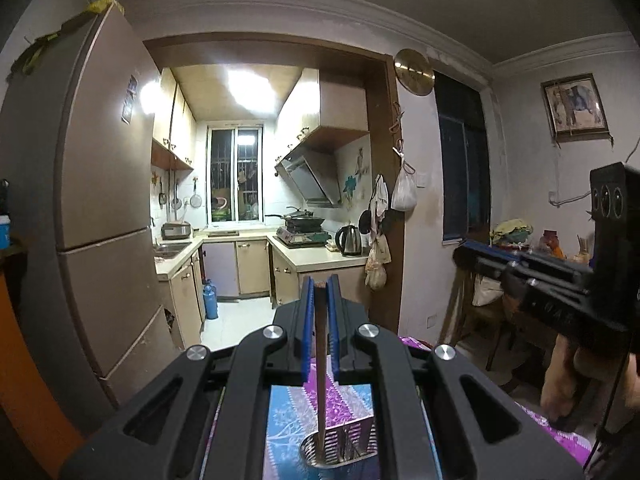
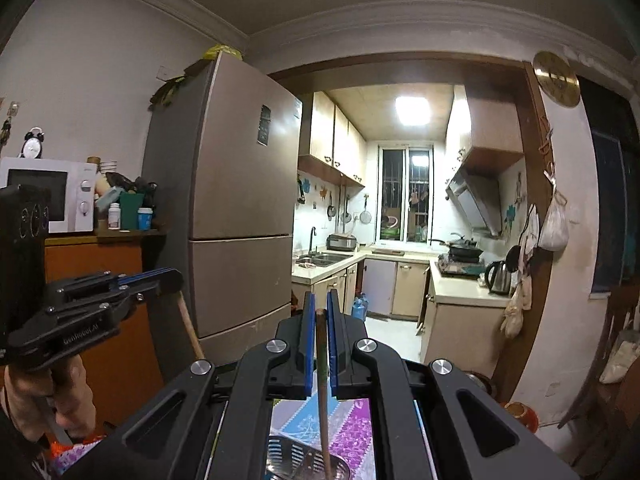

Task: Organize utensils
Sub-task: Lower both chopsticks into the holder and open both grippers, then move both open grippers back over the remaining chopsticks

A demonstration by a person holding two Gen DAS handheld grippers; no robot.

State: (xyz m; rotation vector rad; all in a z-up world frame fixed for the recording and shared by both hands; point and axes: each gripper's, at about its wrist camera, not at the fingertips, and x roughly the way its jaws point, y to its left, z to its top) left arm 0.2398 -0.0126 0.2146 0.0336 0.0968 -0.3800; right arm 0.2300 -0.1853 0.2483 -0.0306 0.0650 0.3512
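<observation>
My left gripper [image 1: 320,286] is shut on a brown wooden stick-like utensil [image 1: 321,360]. The utensil hangs straight down, and its lower end is at the rim of a slotted metal utensil holder [image 1: 352,440]. From the right wrist view, the left gripper [image 2: 170,278] shows at the left with its pale stick [image 2: 188,324] slanting downward. My right gripper [image 2: 320,306] is shut on a second, darker wooden stick [image 2: 322,380]. That stick reaches down into the same metal holder [image 2: 292,456]. The right gripper [image 1: 460,254] also shows at the right of the left wrist view, held by a hand.
The holder stands on a purple and blue patterned tablecloth [image 2: 356,428]. A tall fridge [image 2: 236,200] stands left of the kitchen doorway. A microwave [image 2: 44,192] sits on an orange cabinet at the far left. A wooden chair [image 1: 488,312] is at the right.
</observation>
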